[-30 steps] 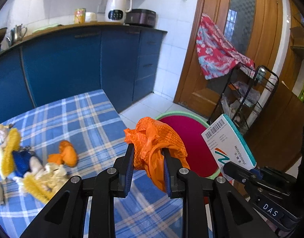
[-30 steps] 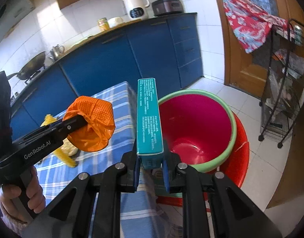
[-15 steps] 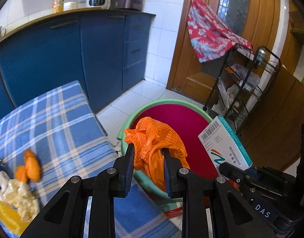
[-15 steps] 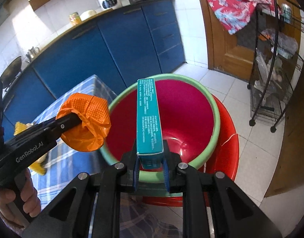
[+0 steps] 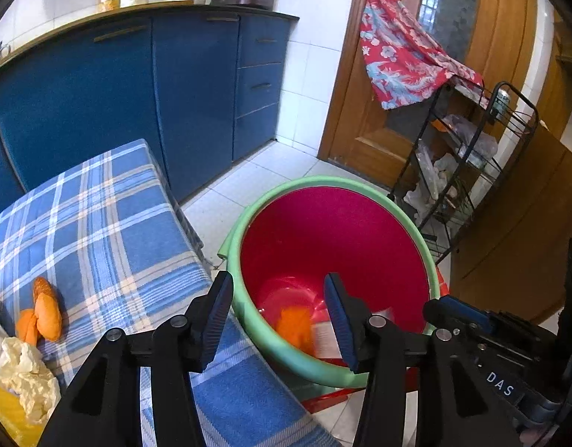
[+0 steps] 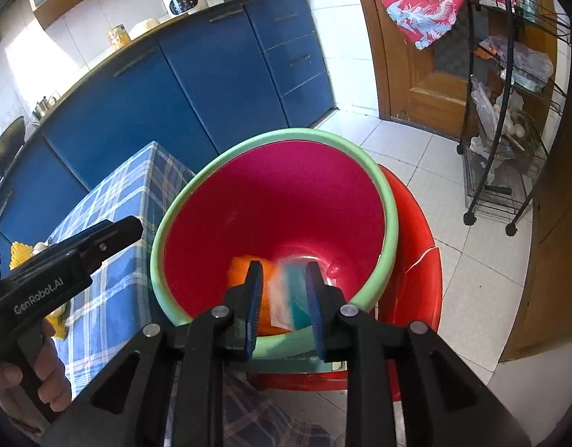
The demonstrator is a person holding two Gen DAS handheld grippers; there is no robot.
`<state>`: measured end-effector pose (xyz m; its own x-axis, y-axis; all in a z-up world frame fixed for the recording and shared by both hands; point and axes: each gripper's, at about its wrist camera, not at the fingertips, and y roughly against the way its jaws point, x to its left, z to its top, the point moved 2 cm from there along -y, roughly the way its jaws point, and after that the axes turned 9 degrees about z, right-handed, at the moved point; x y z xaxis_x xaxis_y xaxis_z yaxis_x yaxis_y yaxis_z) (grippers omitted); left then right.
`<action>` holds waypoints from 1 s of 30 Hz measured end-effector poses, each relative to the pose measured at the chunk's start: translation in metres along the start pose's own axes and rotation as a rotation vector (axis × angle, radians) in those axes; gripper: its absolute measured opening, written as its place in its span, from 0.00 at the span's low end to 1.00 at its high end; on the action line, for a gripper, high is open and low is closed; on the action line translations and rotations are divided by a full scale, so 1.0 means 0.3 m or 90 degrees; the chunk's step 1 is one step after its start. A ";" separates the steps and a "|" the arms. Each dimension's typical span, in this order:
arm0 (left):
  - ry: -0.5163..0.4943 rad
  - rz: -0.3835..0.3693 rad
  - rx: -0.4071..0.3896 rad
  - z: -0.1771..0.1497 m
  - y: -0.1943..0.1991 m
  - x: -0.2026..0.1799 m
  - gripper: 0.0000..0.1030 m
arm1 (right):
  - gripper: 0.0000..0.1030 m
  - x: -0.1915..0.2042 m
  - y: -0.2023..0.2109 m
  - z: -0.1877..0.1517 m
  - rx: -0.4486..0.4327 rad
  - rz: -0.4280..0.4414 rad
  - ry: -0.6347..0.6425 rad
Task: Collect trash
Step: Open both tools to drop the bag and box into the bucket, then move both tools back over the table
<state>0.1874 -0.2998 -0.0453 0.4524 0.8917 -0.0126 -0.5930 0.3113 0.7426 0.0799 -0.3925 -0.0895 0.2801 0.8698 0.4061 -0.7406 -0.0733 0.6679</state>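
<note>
A red bucket with a green rim (image 5: 412, 223) (image 6: 388, 201) stands on the floor beside the table. An orange net bag (image 5: 293, 326) (image 6: 237, 266) and a teal box (image 6: 295, 290) are inside it, blurred; the box shows white in the left wrist view (image 5: 325, 339). My left gripper (image 5: 278, 316) is open and empty over the bucket's near rim; it also shows in the right wrist view (image 6: 129, 229). My right gripper (image 6: 284, 298) is open and empty above the bucket; its body shows in the left wrist view (image 5: 453, 309).
The table has a blue checked cloth (image 5: 99, 223) with orange peel (image 5: 43, 313), crumpled yellowish paper (image 5: 25, 376) and other scraps at its left. Blue kitchen cabinets (image 5: 136, 93) stand behind. A black wire rack (image 5: 468, 141) and a wooden door (image 5: 390, 119) are to the right.
Both grippers opened over the bucket. The orange net bag left the left gripper and the teal box left the right gripper; both dropped into the bucket.
</note>
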 end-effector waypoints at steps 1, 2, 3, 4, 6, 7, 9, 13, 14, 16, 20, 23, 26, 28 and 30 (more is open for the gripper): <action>0.002 0.000 0.000 -0.001 0.006 0.003 0.51 | 0.25 0.001 0.005 0.001 -0.002 0.000 0.000; 0.003 0.001 -0.001 -0.002 0.013 0.008 0.51 | 0.25 0.005 0.013 0.000 -0.005 0.001 0.001; 0.005 0.001 -0.003 -0.004 0.021 0.012 0.51 | 0.25 0.009 0.020 -0.002 -0.008 0.002 0.003; 0.007 0.001 -0.005 -0.007 0.030 0.015 0.51 | 0.26 0.015 0.029 -0.002 -0.010 0.003 0.005; 0.009 0.003 -0.009 -0.010 0.049 0.025 0.51 | 0.26 0.027 0.043 -0.004 -0.015 0.005 0.010; 0.011 0.005 -0.011 -0.012 0.058 0.030 0.51 | 0.26 0.036 0.051 -0.004 -0.018 0.007 0.012; 0.014 0.009 -0.016 -0.018 0.083 0.046 0.51 | 0.26 0.057 0.071 -0.005 -0.024 0.012 0.017; 0.023 0.016 -0.024 -0.030 0.126 0.083 0.51 | 0.28 0.097 0.105 -0.011 -0.036 0.023 0.024; 0.028 0.020 -0.025 -0.033 0.138 0.096 0.51 | 0.28 0.107 0.112 -0.013 -0.039 0.026 0.026; 0.034 0.023 -0.026 -0.040 0.157 0.119 0.51 | 0.30 0.127 0.126 -0.016 -0.042 0.030 0.029; 0.045 0.037 -0.032 -0.061 0.206 0.169 0.51 | 0.33 0.179 0.162 -0.030 -0.052 0.043 0.045; 0.058 0.050 -0.040 -0.080 0.250 0.211 0.51 | 0.40 0.212 0.182 -0.041 -0.058 0.053 0.051; 0.072 0.064 -0.044 -0.105 0.292 0.259 0.51 | 0.41 0.248 0.190 -0.054 -0.055 0.063 0.057; 0.077 0.076 -0.044 -0.119 0.314 0.291 0.52 | 0.43 0.274 0.193 -0.063 -0.052 0.068 0.066; 0.082 0.091 -0.048 -0.135 0.340 0.324 0.52 | 0.45 0.310 0.198 -0.076 -0.051 0.075 0.080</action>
<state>0.1439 -0.1682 0.0020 0.2740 0.9617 -0.0002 -0.6952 0.1982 0.6909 0.0481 -0.3048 -0.0263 0.1144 0.9117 0.3945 -0.8112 -0.1436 0.5669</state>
